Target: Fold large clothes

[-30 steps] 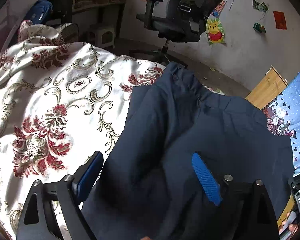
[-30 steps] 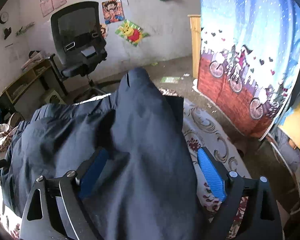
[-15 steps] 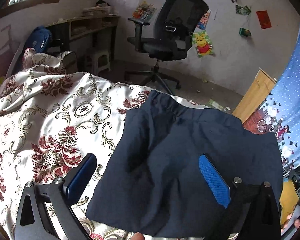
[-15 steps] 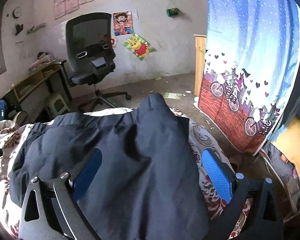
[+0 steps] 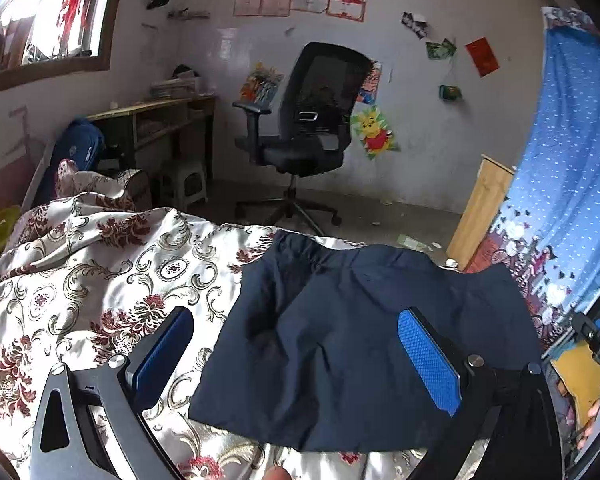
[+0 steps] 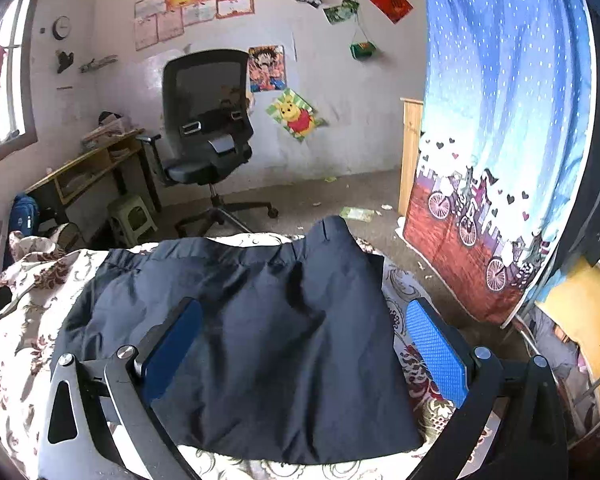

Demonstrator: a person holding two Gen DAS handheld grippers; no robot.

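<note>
A dark navy garment [image 5: 352,332] lies folded into a rough rectangle on the floral bedspread [image 5: 80,292], its gathered waistband toward the far edge. It also shows in the right wrist view [image 6: 260,344], with one part sticking out past the bed's far edge. My left gripper [image 5: 296,360] is open and empty, raised above the garment's left half. My right gripper [image 6: 304,352] is open and empty, raised above the garment's right half. Both have blue pads.
A black office chair [image 5: 312,128] stands beyond the bed on the floor. A desk [image 5: 156,120] and small stool [image 5: 184,184] are at the back left. A blue printed curtain [image 6: 496,152] and wooden post [image 6: 410,152] stand at the right.
Both grippers have lifted up and back from the garment, which now lies flatter on the bed. Both stayed open.
</note>
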